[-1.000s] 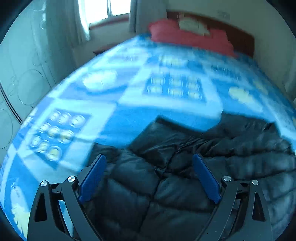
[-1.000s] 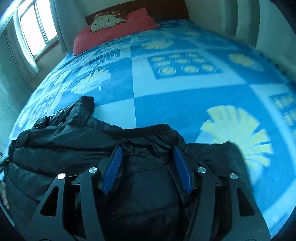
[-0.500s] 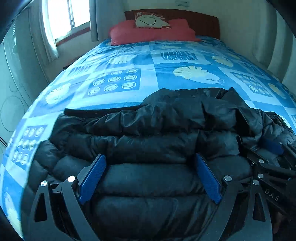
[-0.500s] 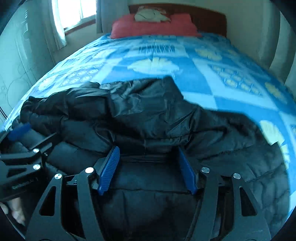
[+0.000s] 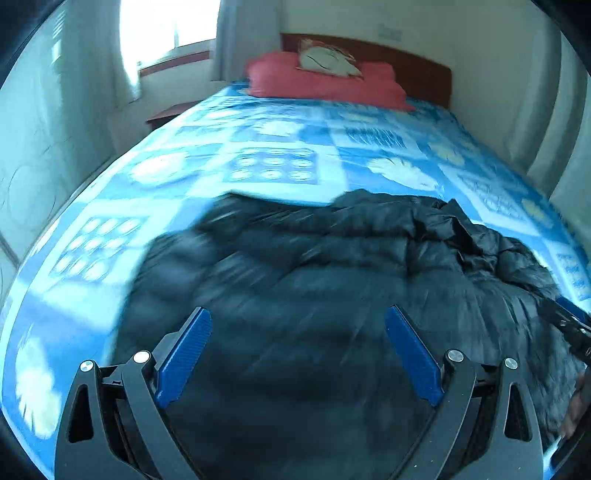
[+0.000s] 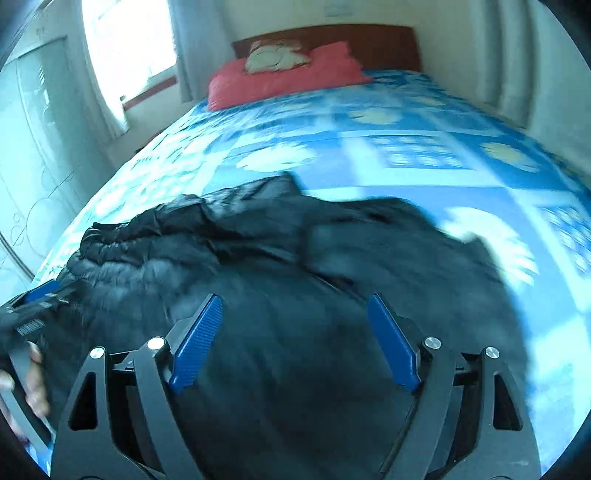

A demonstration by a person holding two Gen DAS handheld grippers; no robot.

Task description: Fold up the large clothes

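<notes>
A black quilted puffer jacket (image 5: 332, 266) lies bunched on the near end of the blue patterned bed; it also shows in the right wrist view (image 6: 258, 266). My left gripper (image 5: 297, 328) is open and empty, hovering just above the jacket's left part. My right gripper (image 6: 295, 317) is open and empty above its right part. The right gripper's tip shows at the right edge of the left wrist view (image 5: 570, 325). The left gripper shows at the left edge of the right wrist view (image 6: 33, 310). The near jacket is motion blurred.
The bed cover (image 5: 280, 170) is blue with pale leaf and ring squares. A red pillow (image 5: 325, 85) with a cushion on it lies against the wooden headboard (image 5: 417, 70). A window with curtains (image 5: 162, 33) and a wardrobe (image 6: 40, 147) are at the left.
Both grippers have pulled back and risen a little from the jacket, staying open. The views have swung toward the headboard and the jacket looks more spread out.
</notes>
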